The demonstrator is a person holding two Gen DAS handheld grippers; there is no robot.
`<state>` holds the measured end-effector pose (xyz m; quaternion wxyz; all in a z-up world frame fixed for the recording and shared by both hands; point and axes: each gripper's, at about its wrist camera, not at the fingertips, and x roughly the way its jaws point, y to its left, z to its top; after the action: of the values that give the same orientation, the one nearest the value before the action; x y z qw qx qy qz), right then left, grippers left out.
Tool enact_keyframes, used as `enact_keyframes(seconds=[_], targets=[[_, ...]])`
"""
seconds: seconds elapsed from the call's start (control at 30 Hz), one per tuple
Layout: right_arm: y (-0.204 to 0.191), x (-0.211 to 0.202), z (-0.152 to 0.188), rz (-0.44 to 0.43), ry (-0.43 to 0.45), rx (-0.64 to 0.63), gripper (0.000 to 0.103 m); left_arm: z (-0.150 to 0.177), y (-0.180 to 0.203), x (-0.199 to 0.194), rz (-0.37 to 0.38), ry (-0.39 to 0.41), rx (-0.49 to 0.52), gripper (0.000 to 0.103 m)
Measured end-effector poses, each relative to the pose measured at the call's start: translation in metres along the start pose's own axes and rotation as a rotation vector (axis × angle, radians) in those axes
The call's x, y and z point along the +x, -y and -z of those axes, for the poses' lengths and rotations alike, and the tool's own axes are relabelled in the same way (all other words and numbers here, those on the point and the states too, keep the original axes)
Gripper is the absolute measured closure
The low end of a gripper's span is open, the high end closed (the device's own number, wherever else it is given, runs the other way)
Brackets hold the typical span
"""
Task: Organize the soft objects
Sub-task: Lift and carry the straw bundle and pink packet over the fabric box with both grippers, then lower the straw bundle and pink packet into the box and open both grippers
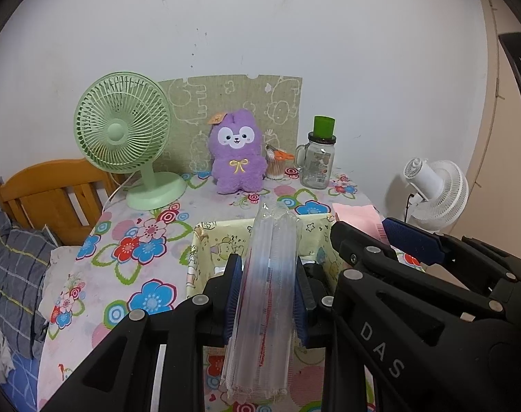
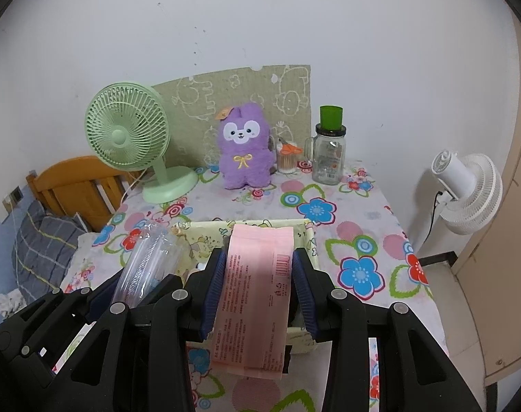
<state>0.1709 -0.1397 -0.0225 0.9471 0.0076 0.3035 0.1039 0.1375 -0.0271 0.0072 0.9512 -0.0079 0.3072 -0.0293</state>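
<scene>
- The left gripper (image 1: 269, 295) is clamped on a clear plastic pack (image 1: 265, 302); its two blue pads press the pack from both sides, at about 6 o'clock in the left wrist view
- The right gripper (image 2: 258, 292) is clamped on a pink pack (image 2: 257, 295) in the same way, the pads tight on its two long edges
- The clear plastic pack has its long axis along the fingers: it runs from 6 o'clock up toward 12 o'clock, and its far end points to the purple plush toy (image 1: 236, 156)
- This pack is transparent and ribbed along its length, with a thin red line of print inside; I cannot tell what it contains
- The pink pack also lies with the long axis along the fingers, the far end toward 12 o'clock. It is flat and pale pink, with small printed text and a barcode near the right edge
- Both packs are held above a fabric basket (image 2: 308, 237) with a pale yellow cartoon print, which stands on the flowered tablecloth (image 1: 129, 257)
- In the right wrist view the clear pack appears at 9 o'clock, tilted up to the right
- At the far side of the table, from 10 to 1 o'clock: a green fan (image 1: 123, 134), the plush toy, a glass jar (image 1: 317, 161) with a green cup on its lid
</scene>
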Motion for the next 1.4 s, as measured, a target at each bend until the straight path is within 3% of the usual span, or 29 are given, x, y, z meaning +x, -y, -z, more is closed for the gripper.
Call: enact_keyframes(seconds=[0.67,0.73,1.0,1.13,1.4], targets=[[0.003,0.05,-0.006,-0.017,-0.058,0.017,0.06,-0.004,-0.007,0.045,-0.021,-0.041,-0.017,0.074],[0.004,0.054,-0.006,-0.015,-0.063,0.021,0.06,-0.004,-0.008,0.05,-0.023,-0.047,-0.022,0.068],[0.003,0.071,-0.002,-0.009,-0.093,0.009,0.06,0.0,-0.016,0.068,-0.027,-0.077,-0.04,0.062],[0.001,0.078,-0.001,-0.009,-0.102,0.0,0.06,0.003,-0.016,0.069,-0.036,-0.076,-0.024,0.042],[-0.001,0.089,0.001,-0.016,-0.119,-0.006,0.06,0.005,-0.021,0.08,-0.042,-0.096,-0.029,0.036]])
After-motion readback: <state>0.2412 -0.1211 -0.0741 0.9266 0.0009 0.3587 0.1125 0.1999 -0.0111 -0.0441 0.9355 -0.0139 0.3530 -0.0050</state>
